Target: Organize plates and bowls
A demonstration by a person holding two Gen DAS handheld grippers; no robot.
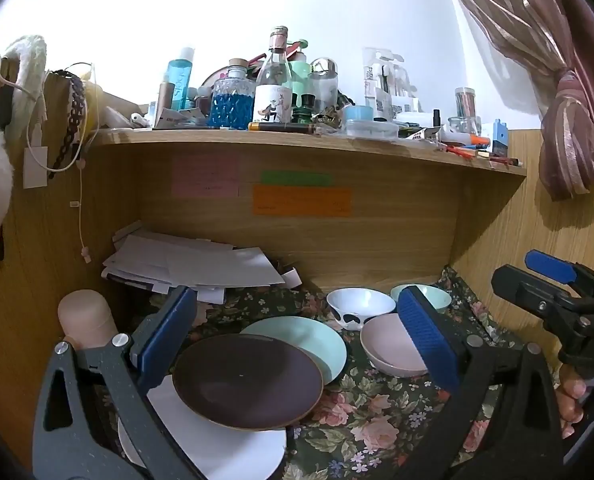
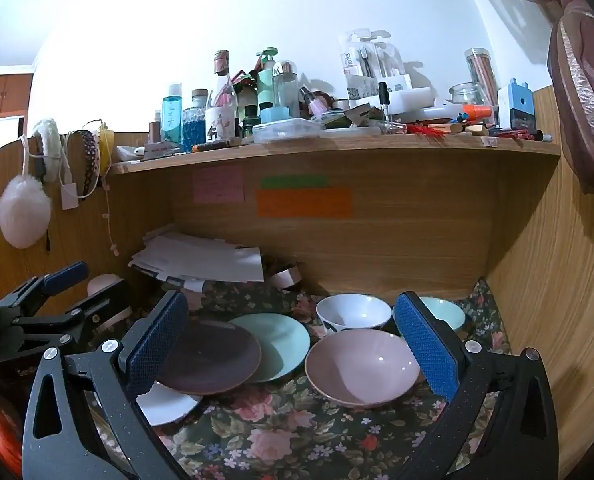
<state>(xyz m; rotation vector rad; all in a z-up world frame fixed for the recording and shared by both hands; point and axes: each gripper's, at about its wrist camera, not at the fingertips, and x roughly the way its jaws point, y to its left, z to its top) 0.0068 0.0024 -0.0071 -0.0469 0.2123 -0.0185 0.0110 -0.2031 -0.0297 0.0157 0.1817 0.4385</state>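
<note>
On the floral cloth [image 1: 377, 420] lie three overlapping plates: a dark brown plate [image 1: 247, 380] on top, a mint plate [image 1: 309, 340] behind it, a white plate [image 1: 225, 440] beneath. To their right stand a pink bowl [image 2: 361, 366], a white bowl with black spots [image 2: 353, 312] and a mint bowl [image 2: 445, 314]. My left gripper [image 1: 297, 340] is open above the plates. My right gripper [image 2: 293, 352] is open, framing the brown plate and the pink bowl, touching neither. Each gripper shows in the other's view, the right gripper [image 1: 553, 280] at the edge held by a hand.
A wooden shelf [image 2: 337, 146] crowded with bottles and jars hangs over the desk. A pile of papers [image 2: 201, 260] lies at the back left. Wooden walls close in on both sides. A pale cylinder [image 1: 85, 316] stands left of the plates. A curtain [image 1: 569, 128] hangs at right.
</note>
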